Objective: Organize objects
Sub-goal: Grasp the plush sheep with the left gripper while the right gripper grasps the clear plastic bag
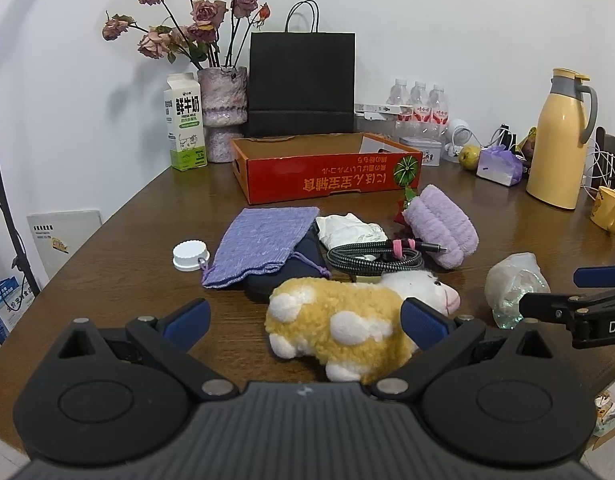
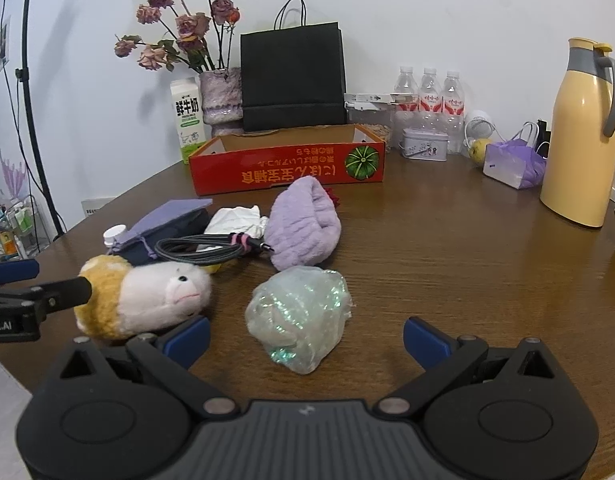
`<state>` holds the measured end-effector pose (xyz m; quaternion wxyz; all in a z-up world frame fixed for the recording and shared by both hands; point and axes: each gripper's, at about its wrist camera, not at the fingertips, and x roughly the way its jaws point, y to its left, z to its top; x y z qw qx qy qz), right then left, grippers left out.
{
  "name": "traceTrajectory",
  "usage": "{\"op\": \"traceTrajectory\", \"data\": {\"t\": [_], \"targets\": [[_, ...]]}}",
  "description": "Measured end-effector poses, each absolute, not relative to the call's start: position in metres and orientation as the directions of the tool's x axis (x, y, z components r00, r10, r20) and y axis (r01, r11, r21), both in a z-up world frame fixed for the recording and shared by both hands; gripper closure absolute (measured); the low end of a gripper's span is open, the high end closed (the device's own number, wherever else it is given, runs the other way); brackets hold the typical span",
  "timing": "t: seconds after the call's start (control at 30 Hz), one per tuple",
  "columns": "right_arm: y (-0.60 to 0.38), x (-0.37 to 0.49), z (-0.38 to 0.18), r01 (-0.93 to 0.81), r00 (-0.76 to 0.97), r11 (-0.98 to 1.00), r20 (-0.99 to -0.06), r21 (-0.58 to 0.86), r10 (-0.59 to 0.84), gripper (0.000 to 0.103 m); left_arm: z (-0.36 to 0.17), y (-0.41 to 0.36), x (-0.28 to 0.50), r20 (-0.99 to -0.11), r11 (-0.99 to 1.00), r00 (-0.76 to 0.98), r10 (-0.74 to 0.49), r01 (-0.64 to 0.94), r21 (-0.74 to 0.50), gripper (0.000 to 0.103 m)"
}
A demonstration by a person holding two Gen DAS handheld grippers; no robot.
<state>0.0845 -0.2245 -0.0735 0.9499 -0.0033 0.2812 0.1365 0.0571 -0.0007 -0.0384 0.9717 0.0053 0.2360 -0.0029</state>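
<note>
A yellow and white plush animal (image 1: pixel 343 320) (image 2: pixel 143 296) lies on the brown table between the spread fingers of my open left gripper (image 1: pixel 305 322), untouched by the pads. My open right gripper (image 2: pixel 305 338) frames a crumpled iridescent plastic wrap (image 2: pixel 301 312) (image 1: pixel 515 284) the same way. Behind them lie a purple knit pouch (image 1: pixel 263 246), a dark pouch under it, a white cloth (image 1: pixel 349 230), a coiled black cable (image 1: pixel 375 256) (image 2: pixel 205 246), a fluffy lilac towel (image 1: pixel 443 228) (image 2: pixel 305 224) and a white cap (image 1: pixel 189 255). An empty red cardboard tray (image 1: pixel 327 178) (image 2: pixel 287 170) stands further back.
Along the wall stand a milk carton (image 1: pixel 185 124), a vase of dried roses (image 1: pixel 221 112), a black paper bag (image 1: pixel 301 84), water bottles (image 1: pixel 419 108), a small tin and a purple tissue pack. A yellow thermos jug (image 1: pixel 559 140) (image 2: pixel 583 136) and yellow mug (image 1: pixel 609 210) sit right.
</note>
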Motion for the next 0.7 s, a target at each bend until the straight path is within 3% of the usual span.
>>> {"op": "traceTrajectory", "data": {"t": [0.37,0.47,0.57,0.63,0.7], "targets": [[-0.226,0.109,-0.086,-0.261,0.796,0.962,-0.547,0.076,0.259,0.000,-0.041,0.001,0.072,-0.452,1.000,0.892,-0.030,0.030,-0.008,0.000],[-0.223,0.114,-0.088,-0.288,0.790,0.954,-0.543,0.081,0.284,0.006,-0.042,0.001,0.075,-0.458,0.999,0.888,-0.041,0.040,-0.011,0.000],[-0.220,0.119,-0.089,-0.327,0.774,0.940,-0.545,0.091,0.322,0.023,-0.044,0.001,0.077,-0.469,0.998,0.881,-0.059,0.057,-0.017,0.000],[-0.218,0.121,-0.090,-0.346,0.763,0.933,-0.548,0.102,0.343,0.045,-0.045,0.001,0.078,-0.480,0.997,0.874,-0.074,0.072,-0.023,0.000],[-0.220,0.120,-0.091,-0.359,0.759,0.924,-0.537,0.129,0.369,0.049,-0.046,0.002,0.080,-0.490,0.996,0.868,-0.086,0.083,-0.028,0.000]]}}
